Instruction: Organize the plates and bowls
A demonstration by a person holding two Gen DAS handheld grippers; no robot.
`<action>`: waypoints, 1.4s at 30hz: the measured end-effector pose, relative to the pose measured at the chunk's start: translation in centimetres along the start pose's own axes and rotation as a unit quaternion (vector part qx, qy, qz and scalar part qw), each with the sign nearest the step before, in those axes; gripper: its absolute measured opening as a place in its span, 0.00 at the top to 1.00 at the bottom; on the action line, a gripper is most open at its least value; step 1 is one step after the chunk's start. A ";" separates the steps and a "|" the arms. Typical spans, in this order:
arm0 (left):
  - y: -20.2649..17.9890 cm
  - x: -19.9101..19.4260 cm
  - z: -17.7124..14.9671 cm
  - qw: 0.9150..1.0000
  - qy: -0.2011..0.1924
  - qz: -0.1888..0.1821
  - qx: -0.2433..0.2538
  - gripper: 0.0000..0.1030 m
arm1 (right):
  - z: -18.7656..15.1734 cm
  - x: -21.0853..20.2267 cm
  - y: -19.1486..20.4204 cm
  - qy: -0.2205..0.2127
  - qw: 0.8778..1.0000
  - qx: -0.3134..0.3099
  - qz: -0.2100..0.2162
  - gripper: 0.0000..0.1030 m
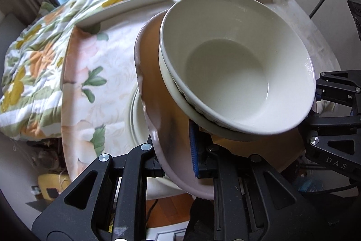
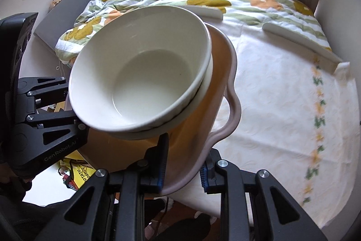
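Note:
A pale pink tray [image 1: 155,128] with a tan inner surface is held tilted above the table, gripped at both sides. My left gripper [image 1: 178,150] is shut on its rim; my right gripper [image 2: 183,164] is shut on the opposite rim [image 2: 225,128]. Two stacked white bowls [image 1: 234,60] sit on the tray, also seen in the right wrist view [image 2: 146,73]. Each gripper shows in the other's view: the right [image 1: 334,110], the left [image 2: 45,119]. A white plate [image 1: 136,119] lies on the table, partly hidden under the tray.
The round table has a floral cloth [image 2: 282,94]. Two white flat pieces [image 2: 300,42] lie at its far edge. A flowered quilt [image 1: 33,55] lies on the bed behind. Yellow items [image 2: 76,171] lie on the floor below.

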State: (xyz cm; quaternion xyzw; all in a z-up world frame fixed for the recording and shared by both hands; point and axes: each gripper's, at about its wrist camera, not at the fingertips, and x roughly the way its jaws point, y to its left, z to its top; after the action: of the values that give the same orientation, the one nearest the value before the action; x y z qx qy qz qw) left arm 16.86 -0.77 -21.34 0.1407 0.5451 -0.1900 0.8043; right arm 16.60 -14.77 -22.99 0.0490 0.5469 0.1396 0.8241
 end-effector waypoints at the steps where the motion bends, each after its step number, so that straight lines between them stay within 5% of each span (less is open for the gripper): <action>1: 0.2 0.5 -0.4 1.000 0.005 -0.003 0.000 0.87 | -0.2 0.5 0.3 0.004 1.000 0.003 -0.001 0.78; 24: 1.9 2.9 -1.8 0.999 0.009 -0.020 -0.027 0.88 | 0.4 3.8 2.0 0.027 0.999 -0.018 -0.038 0.78; 42: 1.8 3.2 -0.9 0.996 0.077 -0.034 -0.025 0.81 | 0.8 3.5 1.3 0.050 0.998 0.018 -0.031 0.78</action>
State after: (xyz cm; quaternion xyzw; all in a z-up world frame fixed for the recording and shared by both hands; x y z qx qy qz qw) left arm 18.03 0.70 -24.56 0.1159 0.6147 -0.1920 0.7562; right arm 18.43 -12.51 -25.46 0.0398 0.5910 0.1061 0.7987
